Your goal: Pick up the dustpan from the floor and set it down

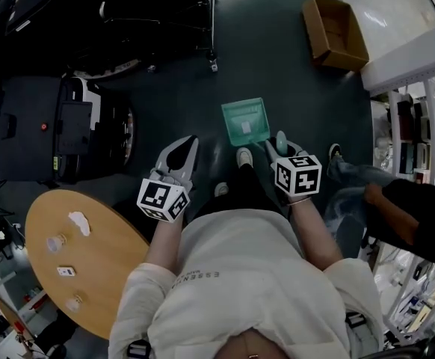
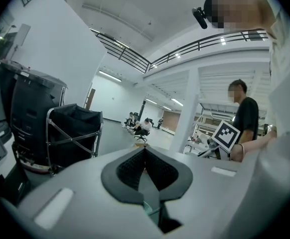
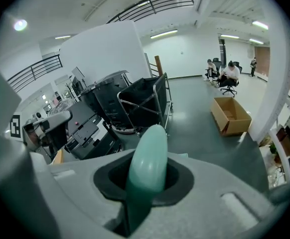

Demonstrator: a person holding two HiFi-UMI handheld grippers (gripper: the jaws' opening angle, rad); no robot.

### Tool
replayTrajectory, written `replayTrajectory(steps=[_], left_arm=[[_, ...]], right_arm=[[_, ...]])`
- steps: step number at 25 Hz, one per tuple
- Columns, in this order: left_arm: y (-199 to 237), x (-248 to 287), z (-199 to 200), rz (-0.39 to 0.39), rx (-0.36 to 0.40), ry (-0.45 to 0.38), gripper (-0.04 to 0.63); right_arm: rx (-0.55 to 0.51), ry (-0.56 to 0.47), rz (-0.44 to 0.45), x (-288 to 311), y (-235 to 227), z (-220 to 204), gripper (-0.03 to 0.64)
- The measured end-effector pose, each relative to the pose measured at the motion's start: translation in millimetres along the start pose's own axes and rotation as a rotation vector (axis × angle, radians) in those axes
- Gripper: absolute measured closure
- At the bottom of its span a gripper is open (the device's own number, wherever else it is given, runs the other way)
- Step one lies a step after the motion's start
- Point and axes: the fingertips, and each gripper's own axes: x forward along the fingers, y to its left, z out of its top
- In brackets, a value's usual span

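A green dustpan (image 1: 246,121) with a white label hangs over the dark floor just ahead of the person's shoes. My right gripper (image 1: 276,146) is shut on its handle, which stands up between the pads in the right gripper view as a rounded green dustpan handle (image 3: 149,153). My left gripper (image 1: 180,154) is to the left of the dustpan and apart from it. Its dark pads (image 2: 135,166) meet with nothing between them, so it is shut and holds nothing.
An open cardboard box (image 1: 335,30) lies on the floor at far right. A black wheeled cart (image 1: 158,13) and a dark machine (image 1: 53,126) stand at left. A round wooden table (image 1: 90,264) is near left, shelving and another person's sleeve (image 1: 415,219) at right.
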Motion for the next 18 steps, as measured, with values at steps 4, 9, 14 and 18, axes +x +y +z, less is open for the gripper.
replayTrajectory(steps=[4, 9, 14, 18], left_arm=[[4, -8, -4, 0.015, -0.022, -0.003, 0.578], [11, -5, -3, 0.03, -0.025, -0.005, 0.578], [24, 15, -8, 0.054, -0.037, 0.016, 0.578], [34, 45, -4, 0.059, -0.048, 0.017, 0.578]], right_arm=[[-0.007, 0.017, 0.01, 4, 7, -4, 0.571], [-0.015, 0.044, 0.021, 16, 9, -3, 0.568], [-0.017, 0.068, 0.03, 41, -3, 7, 0.568], [0.007, 0.069, 0.038, 72, -19, 22, 0.568]])
